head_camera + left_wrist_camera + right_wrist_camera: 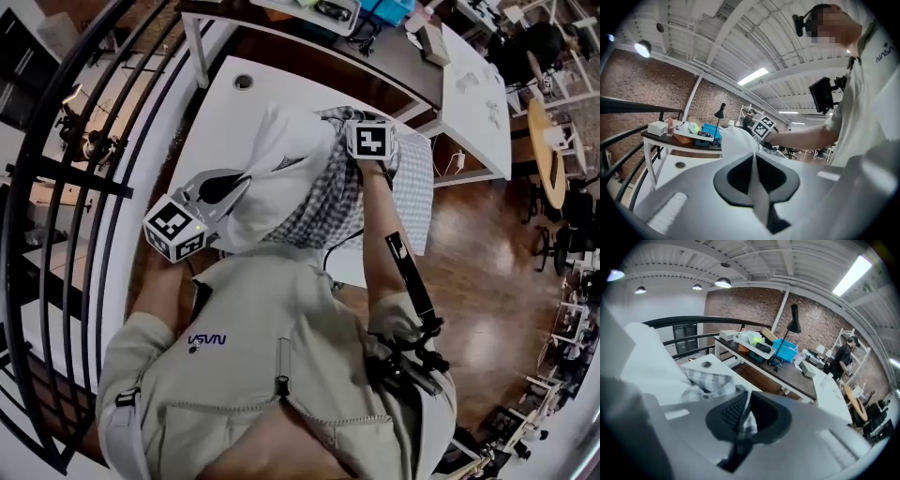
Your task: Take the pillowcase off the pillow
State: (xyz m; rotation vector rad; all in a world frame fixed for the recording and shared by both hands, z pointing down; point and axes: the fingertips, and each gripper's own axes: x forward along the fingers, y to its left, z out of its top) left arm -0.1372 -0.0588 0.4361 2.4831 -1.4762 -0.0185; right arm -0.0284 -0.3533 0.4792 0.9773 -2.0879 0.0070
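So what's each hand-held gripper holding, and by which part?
Left hand-held gripper is shut on the white pillow, pinching a fold at its bared end. Right hand-held gripper is shut on the checked pillowcase, gripping a fold of its bunched-up fabric.

Stood as a white table (pixel 225 122) on a wooden floor (pixel 469 244); had a round hole (pixel 243 82) near the far edge; bore part of the checked pillowcase (pixel 412 192) on the right side.

White table (pixel 225 122) on glossy wood floor (pixel 469 244), black railing (pixel 66 180) curving along its left. Far off, brick wall (pixel 750 305), a black lamp (pixel 793 320), a strip light (pixel 752 76) glowing overhead.
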